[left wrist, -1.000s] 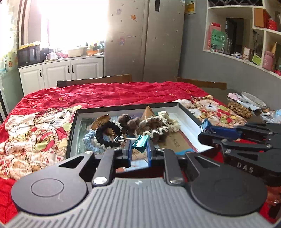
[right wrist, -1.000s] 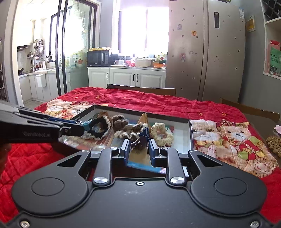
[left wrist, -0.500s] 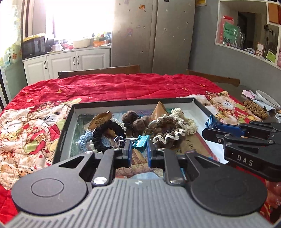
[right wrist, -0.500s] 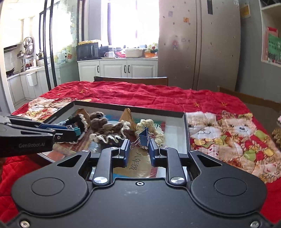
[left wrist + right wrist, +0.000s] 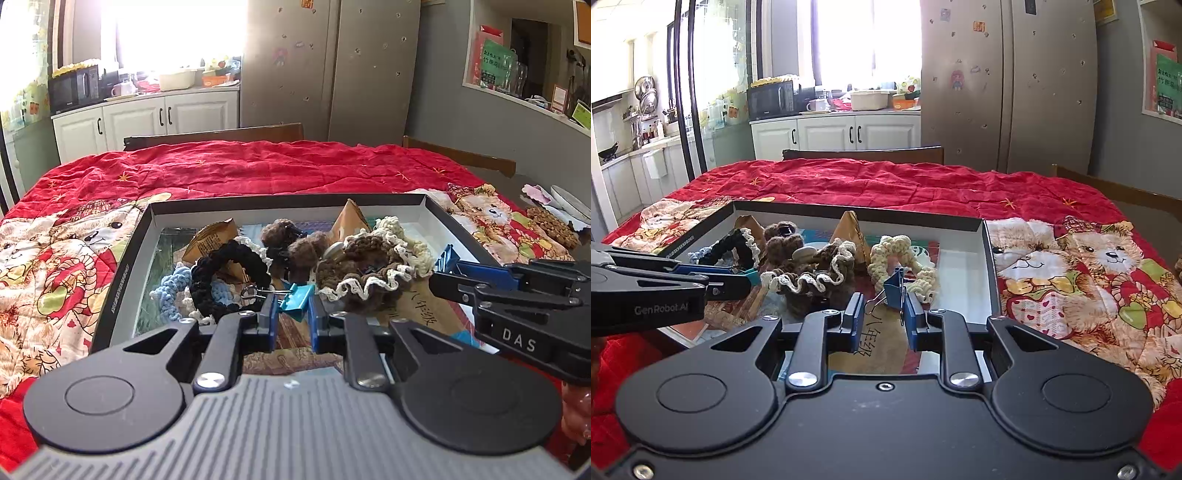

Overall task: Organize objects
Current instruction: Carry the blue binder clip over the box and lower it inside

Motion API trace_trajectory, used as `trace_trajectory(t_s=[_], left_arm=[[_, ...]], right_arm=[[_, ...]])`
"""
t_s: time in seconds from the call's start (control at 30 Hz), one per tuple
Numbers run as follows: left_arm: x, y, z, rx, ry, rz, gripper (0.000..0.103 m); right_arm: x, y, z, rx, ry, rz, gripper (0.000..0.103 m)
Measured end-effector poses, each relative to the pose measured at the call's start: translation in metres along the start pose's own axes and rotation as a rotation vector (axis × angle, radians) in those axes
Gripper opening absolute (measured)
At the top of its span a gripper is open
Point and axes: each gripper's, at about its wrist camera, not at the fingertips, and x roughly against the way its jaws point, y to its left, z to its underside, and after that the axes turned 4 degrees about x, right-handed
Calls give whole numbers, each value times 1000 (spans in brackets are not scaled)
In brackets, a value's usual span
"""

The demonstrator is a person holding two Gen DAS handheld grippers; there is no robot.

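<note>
A black-rimmed shallow box [image 5: 288, 201] lies on the red cloth and holds several crocheted scrunchies: a black one [image 5: 221, 273], a brown one with a white frill [image 5: 365, 273] and a cream one [image 5: 905, 258]. My left gripper [image 5: 291, 308] is shut on a teal binder clip [image 5: 297, 299], which hangs just over the box's near side by the black scrunchie. My right gripper [image 5: 882, 310] is shut on a dark blue binder clip [image 5: 895, 290], in front of the cream scrunchie. Each gripper shows in the other's view: the right gripper [image 5: 448, 264] and the left gripper [image 5: 750, 277].
The table wears a red quilted cloth [image 5: 923, 184] with bear prints [image 5: 1108, 258]. Wooden chair backs [image 5: 214, 134] stand at the far edge. A plate [image 5: 569, 201] and brown biscuits [image 5: 550, 223] lie at the far right. Brown paper pieces [image 5: 351, 218] sit in the box.
Both grippers have moved forward and down over the box, which now looks larger and closer. Each still holds its binder clip.
</note>
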Motion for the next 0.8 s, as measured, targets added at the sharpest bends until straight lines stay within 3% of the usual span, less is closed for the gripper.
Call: trace_trajectory(t_s=[0.8], left_arm=[[-14,-2,3,-12,28,-10,20]], right_arm=[[-18,-3,3,-6,33,-7,22]])
